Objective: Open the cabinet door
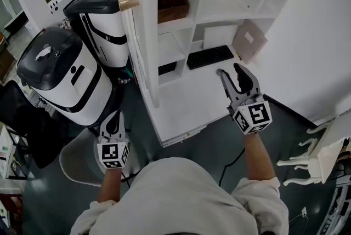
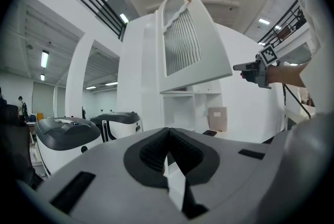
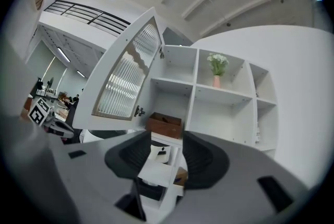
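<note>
Two grippers: we hold one in each hand, both in front of a white cabinet (image 1: 219, 15)
Cabinet door: the cabinet door (image 1: 141, 31) already stands wide open, swung out from the left side of the shelving; in the head view we see it edge-on, between the open shelves and the machines
Door panel: ribbed glass in a white frame, plain in the left gripper view (image 2: 190, 40) and the right gripper view (image 3: 122, 87)
Knob: a brass-coloured knob (image 1: 129, 4) juts from the door's outer face
Left gripper: the left gripper (image 1: 114, 116) sits low, left of the door and well apart from it; its jaws meet at the tips with nothing between them (image 2: 168, 133)
Right gripper: the right gripper (image 1: 228, 70) hangs before the lower shelves, right of the door and clear of it; its jaws stand partly apart and we see only shelving through the gap (image 3: 166, 138)
Shelves: a brown wooden box (image 1: 171, 3) on one shelf, a black keyboard (image 1: 210, 56) lower down, a small plant in a pink vase (image 3: 217, 69) higher up
Beside the door: two black-and-white machines (image 1: 57, 75), near the left gripper
</note>
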Demonstrator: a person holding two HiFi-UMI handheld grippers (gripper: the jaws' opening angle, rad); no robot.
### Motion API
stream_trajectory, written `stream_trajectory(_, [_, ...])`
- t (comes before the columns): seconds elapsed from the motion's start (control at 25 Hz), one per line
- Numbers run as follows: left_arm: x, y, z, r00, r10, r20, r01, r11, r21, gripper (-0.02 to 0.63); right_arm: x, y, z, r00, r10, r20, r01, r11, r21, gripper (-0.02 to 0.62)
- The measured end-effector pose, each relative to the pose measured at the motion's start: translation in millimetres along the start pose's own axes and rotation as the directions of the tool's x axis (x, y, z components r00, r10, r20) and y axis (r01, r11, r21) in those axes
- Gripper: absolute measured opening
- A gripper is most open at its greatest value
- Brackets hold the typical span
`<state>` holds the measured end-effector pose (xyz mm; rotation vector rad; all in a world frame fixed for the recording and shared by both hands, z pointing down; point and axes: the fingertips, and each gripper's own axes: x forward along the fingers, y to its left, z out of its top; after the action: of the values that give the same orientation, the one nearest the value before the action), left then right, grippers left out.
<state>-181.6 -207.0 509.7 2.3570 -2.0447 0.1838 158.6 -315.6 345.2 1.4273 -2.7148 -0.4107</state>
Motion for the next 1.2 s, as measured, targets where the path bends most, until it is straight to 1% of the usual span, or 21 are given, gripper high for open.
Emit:
stream_trajectory(0.4, [6,2,3,1.0,-0.001,0.005,0.001,1.0,0.027,0.0,-12,15,-58,0.998,-0.005,-0.066,0.011,0.996,0.09,0.167])
stream_trajectory(0.6, [7,4,3,1.0,0.0,0.005,0.0,0.999,0.037,0.0,-18,25,-81,0.996,-0.005,-0.093,0.016,0.993,0.115,0.126])
stream_trajectory(0.92, [3,11,3,1.0,0.008,0.005,-0.008,0.999,0.045,0.0,-20,47,-99,0.993,0.017,-0.119,0.0,0.989,0.146,0.084])
stream_trajectory(1.2, [0,19,0,1.0,0.022,0.001,-0.022,0.999,0.047,0.0,-17,61,-112,0.989,0.04,-0.139,-0.018,0.987,0.158,0.024])
